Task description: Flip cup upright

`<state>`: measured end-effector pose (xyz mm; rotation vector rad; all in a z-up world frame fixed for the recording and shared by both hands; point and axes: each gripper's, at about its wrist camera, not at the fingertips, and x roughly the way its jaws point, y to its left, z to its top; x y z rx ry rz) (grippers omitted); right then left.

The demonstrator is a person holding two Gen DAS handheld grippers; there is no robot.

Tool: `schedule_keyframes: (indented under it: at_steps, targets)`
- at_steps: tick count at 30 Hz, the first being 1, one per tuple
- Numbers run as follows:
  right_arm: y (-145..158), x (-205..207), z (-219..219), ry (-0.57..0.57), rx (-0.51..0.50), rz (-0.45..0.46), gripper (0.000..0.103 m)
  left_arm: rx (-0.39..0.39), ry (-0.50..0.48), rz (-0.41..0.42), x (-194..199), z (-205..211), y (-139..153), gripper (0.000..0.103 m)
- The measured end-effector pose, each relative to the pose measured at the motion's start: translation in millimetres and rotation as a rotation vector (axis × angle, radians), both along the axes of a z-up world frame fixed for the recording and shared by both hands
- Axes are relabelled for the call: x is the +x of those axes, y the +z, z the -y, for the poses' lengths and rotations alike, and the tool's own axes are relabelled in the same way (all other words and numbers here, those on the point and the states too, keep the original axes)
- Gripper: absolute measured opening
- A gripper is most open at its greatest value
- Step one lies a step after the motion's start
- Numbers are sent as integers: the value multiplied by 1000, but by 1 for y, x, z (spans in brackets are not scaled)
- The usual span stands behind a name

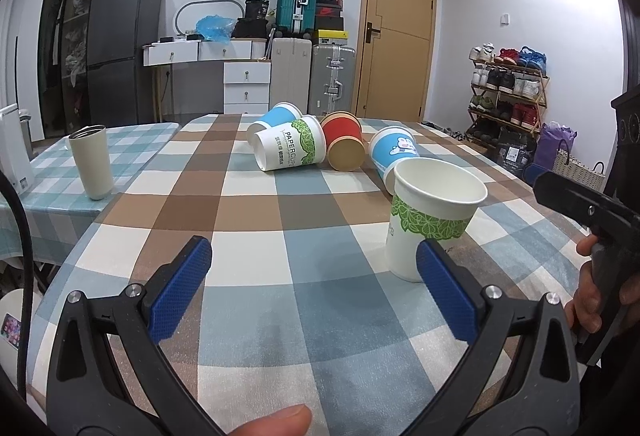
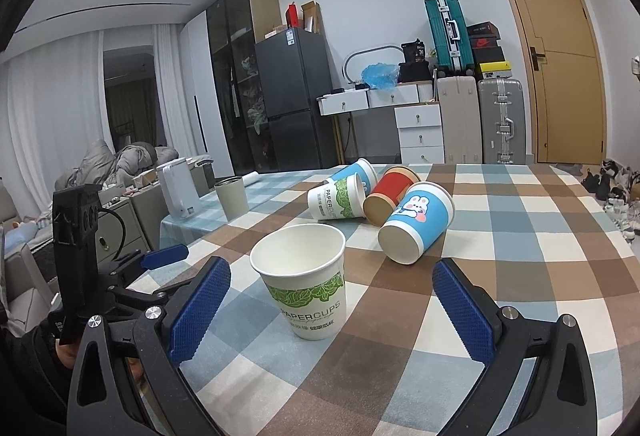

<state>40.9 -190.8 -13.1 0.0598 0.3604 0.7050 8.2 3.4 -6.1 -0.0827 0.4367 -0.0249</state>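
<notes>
- Far left on my left wrist view, a beige steel tumbler (image 1: 91, 161) stands upright on the teal-checked side surface (image 1: 132, 139).
- My left claw (image 1: 314, 278) is spread wide, its blue pads (image 1: 180, 290) holding nothing, low over the plaid surface (image 1: 260, 236).
- Behind it, four cups lie on their sides in a cluster: a blue cup (image 1: 276, 117), a green-leaf PAPERCUPS cup (image 1: 292, 147) touching it, a red cup (image 1: 344, 145) beside those, then a blue bunny cup (image 1: 394, 151).
- The white green-leaf paper cup (image 1: 434, 215) stands upright, mouth up, just in front of the bunny cup and beside my left claw's right pad.
- On the right wrist view, that upright cup (image 2: 306, 280) sits between my right claw's pads, nearer the left one (image 2: 200, 312); I see no contact.
- My right claw (image 2: 332, 308) is spread open and empty.
</notes>
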Motion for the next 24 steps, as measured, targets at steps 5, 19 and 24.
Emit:
schedule_keyframes:
  at_steps: [5, 19, 24]
  targets:
    - [0, 0, 1, 1, -1, -3, 103, 0, -1, 0, 0, 0, 0, 102]
    - [0, 0, 1, 2, -4, -3, 103, 6, -2, 3, -1, 1, 0, 102]
    - [0, 1, 1, 2, -5, -4, 103, 8, -2, 4, -1, 2, -1, 102]
